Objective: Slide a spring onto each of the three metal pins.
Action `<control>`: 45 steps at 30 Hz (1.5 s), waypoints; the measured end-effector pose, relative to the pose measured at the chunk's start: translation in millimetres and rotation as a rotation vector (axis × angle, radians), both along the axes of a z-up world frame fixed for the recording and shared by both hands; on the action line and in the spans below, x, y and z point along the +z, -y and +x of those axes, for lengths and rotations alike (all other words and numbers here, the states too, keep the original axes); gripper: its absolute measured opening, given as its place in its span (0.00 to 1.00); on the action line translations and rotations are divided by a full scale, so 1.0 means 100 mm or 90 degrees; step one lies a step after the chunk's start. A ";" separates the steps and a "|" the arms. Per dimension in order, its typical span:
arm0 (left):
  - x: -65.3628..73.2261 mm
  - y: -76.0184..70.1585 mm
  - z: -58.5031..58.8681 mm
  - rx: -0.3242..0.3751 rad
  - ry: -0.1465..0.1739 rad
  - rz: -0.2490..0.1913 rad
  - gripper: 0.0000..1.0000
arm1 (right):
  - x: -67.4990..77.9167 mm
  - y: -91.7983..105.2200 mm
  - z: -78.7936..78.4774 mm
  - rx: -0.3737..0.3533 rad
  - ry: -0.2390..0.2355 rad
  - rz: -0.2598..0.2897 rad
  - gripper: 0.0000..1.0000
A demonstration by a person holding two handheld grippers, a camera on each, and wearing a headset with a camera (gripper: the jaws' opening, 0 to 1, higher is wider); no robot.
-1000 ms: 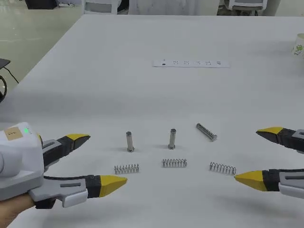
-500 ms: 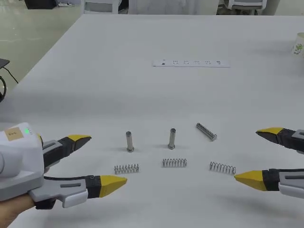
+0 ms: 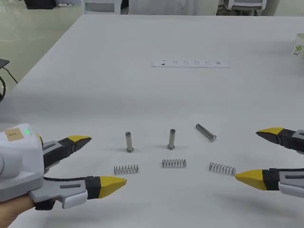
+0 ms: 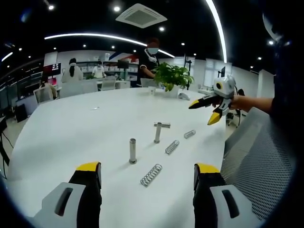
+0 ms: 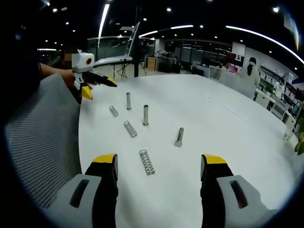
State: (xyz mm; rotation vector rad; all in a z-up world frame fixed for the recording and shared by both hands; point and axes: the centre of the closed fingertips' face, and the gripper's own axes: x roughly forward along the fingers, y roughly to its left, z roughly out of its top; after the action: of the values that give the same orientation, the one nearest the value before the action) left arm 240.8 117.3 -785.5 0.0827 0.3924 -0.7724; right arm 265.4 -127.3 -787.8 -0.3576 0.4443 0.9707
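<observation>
Two metal pins stand upright on the white table: the left pin (image 3: 128, 141) (image 4: 133, 150) and the middle pin (image 3: 172, 138) (image 5: 146, 115). A third pin (image 3: 206, 132) (image 5: 179, 137) lies on its side at the right. Three springs lie in a row in front of them: left spring (image 3: 126, 169) (image 4: 151, 174), middle spring (image 3: 174, 163), right spring (image 3: 222, 168) (image 5: 147, 161). My left gripper (image 3: 102, 159) (image 4: 147, 171) is open, just left of the left spring. My right gripper (image 3: 259, 155) (image 5: 159, 164) is open, just right of the right spring. Neither holds anything.
A white power strip (image 3: 191, 63) lies farther back on the table (image 3: 156, 99). A cup (image 3: 299, 46) stands at the far right edge. In the gripper views, a mesh chair back (image 5: 40, 137) is near, and people and a potted plant (image 4: 172, 76) are beyond the table.
</observation>
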 end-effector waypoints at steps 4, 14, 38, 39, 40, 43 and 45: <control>-0.01 0.00 -0.01 -0.001 -0.002 0.003 0.76 | 0.00 0.00 0.00 0.000 0.000 -0.002 0.71; -0.01 0.01 -0.01 -0.004 -0.002 0.002 0.76 | 0.02 0.01 0.00 0.002 0.002 -0.007 0.70; -0.02 0.01 -0.01 -0.005 -0.001 0.002 0.75 | 0.03 0.01 0.03 -0.008 0.003 -0.010 0.67; -0.02 0.01 -0.01 -0.005 -0.001 0.003 0.74 | 0.03 0.01 0.04 -0.007 0.003 -0.011 0.67; -0.02 0.01 -0.01 -0.005 -0.001 0.003 0.74 | 0.03 0.01 0.06 -0.007 0.004 -0.012 0.67; -0.02 0.01 -0.01 -0.005 0.000 0.004 0.74 | 0.06 0.00 0.12 -0.008 0.009 -0.014 0.66; -0.02 0.01 -0.01 -0.004 0.000 0.004 0.74 | 0.09 -0.01 0.16 -0.008 0.013 -0.015 0.65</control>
State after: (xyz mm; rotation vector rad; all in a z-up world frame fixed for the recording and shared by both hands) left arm 240.0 116.8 -787.2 0.0897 0.3946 -0.7776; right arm 281.7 -126.4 -779.1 -0.3841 0.4397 0.9491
